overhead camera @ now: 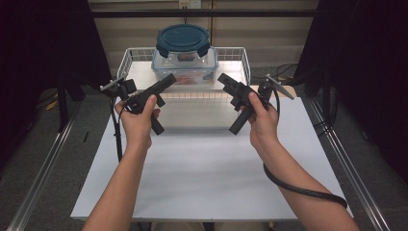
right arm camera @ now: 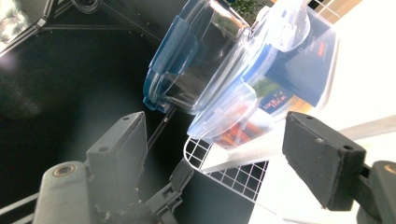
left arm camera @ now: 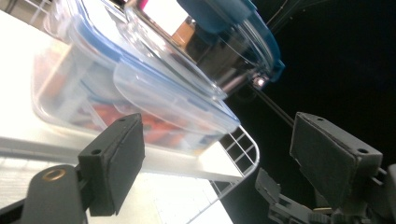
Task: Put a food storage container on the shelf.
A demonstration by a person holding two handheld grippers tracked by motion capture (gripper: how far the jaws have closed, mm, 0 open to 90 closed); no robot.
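- The person's bare forearms come in from the near edge of the white worktop (overhead camera: pixel 202 168). Each hand holds a black two-jaw gripper, and both grippers are raised above the worktop and angled inward toward one another.
- The left gripper (overhead camera: pixel 169 79) has its jaws spread wide with nothing between them. In its own view the two black pads frame the near corner of the boxes without touching them.
- The right gripper (overhead camera: pixel 222 78) is likewise wide open and holds nothing. A black cable trails from it and loops round the right forearm.
- Just beyond both gripper tips, between them, stands a clear rectangular plastic box with a blue-edged snap lid (overhead camera: pixel 185 67). Red and orange contents show through its wall, too blurred to identify.
- On top of that box sits a round clear container with a dark teal clip lid (overhead camera: pixel 183 41).
- Both containers stand in a white wire basket (overhead camera: pixel 126 60) with a pale floor, set at the far edge of the worktop.
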